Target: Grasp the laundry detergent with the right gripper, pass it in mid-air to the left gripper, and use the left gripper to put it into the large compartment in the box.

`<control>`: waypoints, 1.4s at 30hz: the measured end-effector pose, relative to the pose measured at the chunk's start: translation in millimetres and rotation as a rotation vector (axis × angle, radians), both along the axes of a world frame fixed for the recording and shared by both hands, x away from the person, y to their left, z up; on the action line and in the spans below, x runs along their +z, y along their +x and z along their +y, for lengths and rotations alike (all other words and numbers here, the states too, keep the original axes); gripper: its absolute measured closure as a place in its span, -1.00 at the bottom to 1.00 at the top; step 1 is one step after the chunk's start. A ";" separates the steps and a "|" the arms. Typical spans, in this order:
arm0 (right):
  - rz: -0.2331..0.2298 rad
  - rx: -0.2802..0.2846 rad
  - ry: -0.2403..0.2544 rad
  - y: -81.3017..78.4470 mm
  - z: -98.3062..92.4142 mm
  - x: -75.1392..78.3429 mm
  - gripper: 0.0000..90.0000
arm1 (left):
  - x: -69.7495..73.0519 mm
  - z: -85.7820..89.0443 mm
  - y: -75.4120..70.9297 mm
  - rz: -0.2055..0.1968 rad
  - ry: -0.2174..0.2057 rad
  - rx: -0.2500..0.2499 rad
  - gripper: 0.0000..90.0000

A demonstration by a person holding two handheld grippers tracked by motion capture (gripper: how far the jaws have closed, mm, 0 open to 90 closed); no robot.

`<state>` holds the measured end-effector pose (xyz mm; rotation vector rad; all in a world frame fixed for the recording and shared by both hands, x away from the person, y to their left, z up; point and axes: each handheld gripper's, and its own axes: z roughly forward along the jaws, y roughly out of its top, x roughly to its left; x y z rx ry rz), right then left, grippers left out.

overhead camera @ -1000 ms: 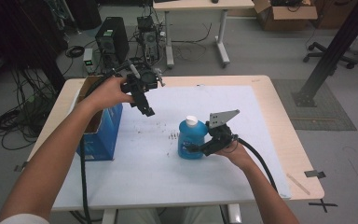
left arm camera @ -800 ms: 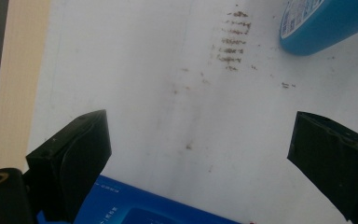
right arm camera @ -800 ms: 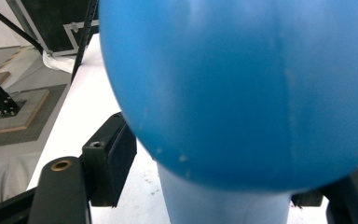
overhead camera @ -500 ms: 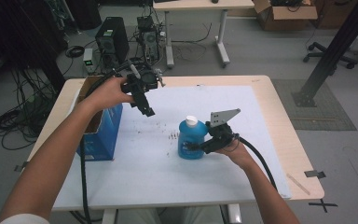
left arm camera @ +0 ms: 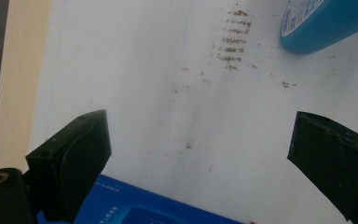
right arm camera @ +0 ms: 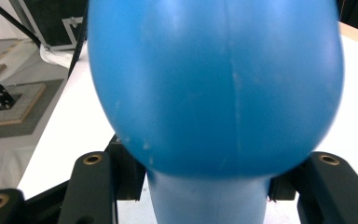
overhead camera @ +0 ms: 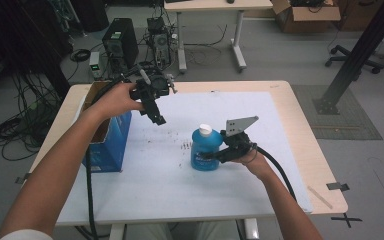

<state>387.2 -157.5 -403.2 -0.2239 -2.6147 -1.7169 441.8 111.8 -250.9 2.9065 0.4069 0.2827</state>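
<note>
— Starting nearest: what has the right gripper (overhead camera: 219, 155) got?

— The blue bottle (overhead camera: 205, 149). In the right gripper view the bottle (right arm camera: 214, 84) bulges up between the two black jaws, which have just been closing and now pinch its narrow lower part from both sides. The grasp looks made.

— Is the bottle off the worktop (overhead camera: 280, 165) yet?

— I'd judge not. From the high view it stands upright with its white cap (overhead camera: 205, 129) on, base on the white surface near the middle. So gripping is done; lifting and carrying are left.

— And beyond the bottle?

— The left gripper (overhead camera: 156, 114) hangs in the air up and to the left of the bottle, well apart from it. In its own view its jaws stand spread wide with nothing between them, only the stained worktop (left arm camera: 135, 70) below and the bottle's edge (left arm camera: 326, 23) farther off.

— Where might the bottle go?

— Left of the bottle sits an open blue cardboard box (overhead camera: 107, 140), beside the left hand (overhead camera: 117, 97). That seems the likely destination, though nothing settles it.
</note>
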 end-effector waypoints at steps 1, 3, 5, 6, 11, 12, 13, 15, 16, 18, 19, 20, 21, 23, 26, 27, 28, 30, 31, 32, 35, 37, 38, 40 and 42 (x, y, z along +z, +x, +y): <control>-0.003 -0.001 -0.004 -0.6 0.0 0.6 -0.04 | 0.1 -0.2 -0.4 -0.001 -0.001 0.000 -0.86; -0.010 -0.004 -0.011 -1.7 -0.4 2.2 -0.04 | 1.0 -0.9 -1.8 -0.001 -0.004 -0.003 -0.87; -0.011 -0.010 -0.011 -2.6 -1.7 4.1 -0.04 | 2.1 -2.2 -3.5 -0.003 -0.006 -0.009 -0.86; -0.013 -0.013 -0.007 -2.9 -2.9 5.7 -0.04 | 3.0 -3.0 -4.3 -0.005 -0.003 -0.014 -0.86; -0.010 -0.025 -0.002 -4.0 -8.5 13.6 -0.04 | 5.2 -4.3 -8.4 -0.015 -0.008 -0.013 -0.86; -0.013 -0.027 -0.004 -4.5 -9.6 15.5 -0.04 | 6.0 -4.3 -9.4 -0.015 -0.007 -0.014 -0.86; -0.014 -0.026 -0.005 -5.0 -10.7 17.4 -0.04 | 6.9 -4.2 -10.4 -0.014 -0.007 -0.014 -0.86; -0.017 -0.026 -0.005 -6.2 -12.7 21.2 -0.04 | 9.3 -4.4 -13.3 -0.014 -0.011 -0.010 -0.86; -0.020 -0.025 -0.006 -7.0 -14.1 23.5 -0.04 | 10.3 -4.6 -14.6 -0.016 -0.012 -0.010 -0.86; -0.019 -0.024 -0.005 -8.3 -15.8 27.1 -0.04 | 12.8 -5.2 -18.3 -0.017 -0.016 -0.012 -0.86; -0.019 -0.024 -0.005 -9.0 -16.3 28.5 -0.04 | 13.5 -5.6 -20.3 -0.021 -0.022 -0.015 -0.86; -0.020 -0.024 -0.003 -9.7 -16.8 30.3 -0.04 | 15.0 -6.6 -23.2 -0.021 -0.019 -0.016 -0.86; -0.019 -0.022 -0.003 -10.8 -17.2 32.7 -0.04 | 15.9 -7.5 -25.7 -0.024 -0.018 -0.021 -0.86; -0.022 -0.019 0.000 -12.2 -17.1 36.1 -0.04 | 17.9 -9.4 -30.9 -0.025 -0.015 -0.029 -0.86; -0.027 -0.007 -0.003 -14.6 -15.8 42.4 -0.04 | 20.5 -11.6 -37.6 -0.026 -0.022 -0.035 -0.86; -0.026 -0.006 -0.005 -15.3 -15.4 43.7 -0.04 | 21.8 -12.4 -40.4 -0.026 -0.024 -0.040 -0.86; -0.028 -0.001 -0.009 -15.9 -14.7 45.3 -0.04 | 23.6 -13.4 -43.8 -0.025 -0.025 -0.045 -0.86; -0.031 0.014 -0.013 -17.2 -13.1 48.1 -0.04 | 26.0 -15.0 -50.0 -0.024 -0.028 -0.056 -0.86; -0.031 0.021 -0.013 -17.6 -12.3 49.0 -0.04 | 27.6 -15.9 -54.0 -0.018 -0.030 -0.063 -0.86; -0.032 0.028 -0.015 -18.1 -11.3 50.2 -0.04 | 28.5 -16.3 -56.5 -0.016 -0.032 -0.067 -0.85; -0.038 0.041 -0.021 -18.9 -9.3 52.9 -0.04 | 32.1 -17.8 -65.9 -0.004 -0.033 -0.083 -0.85; -0.036 0.052 -0.016 -19.2 -7.8 54.9 -0.04 | 34.4 -18.7 -72.0 -0.002 -0.031 -0.096 -0.85; -0.038 0.057 -0.015 -19.2 -7.1 55.7 -0.04 | 35.5 -19.3 -75.3 0.000 -0.031 -0.100 -0.85; -0.039 0.066 -0.015 -19.9 -5.4 57.1 -0.04 | 37.6 -20.3 -80.8 0.005 -0.033 -0.111 -0.85; -0.043 0.074 -0.014 -20.6 -3.5 58.0 -0.03 | 39.8 -22.0 -87.3 0.004 -0.033 -0.118 -0.85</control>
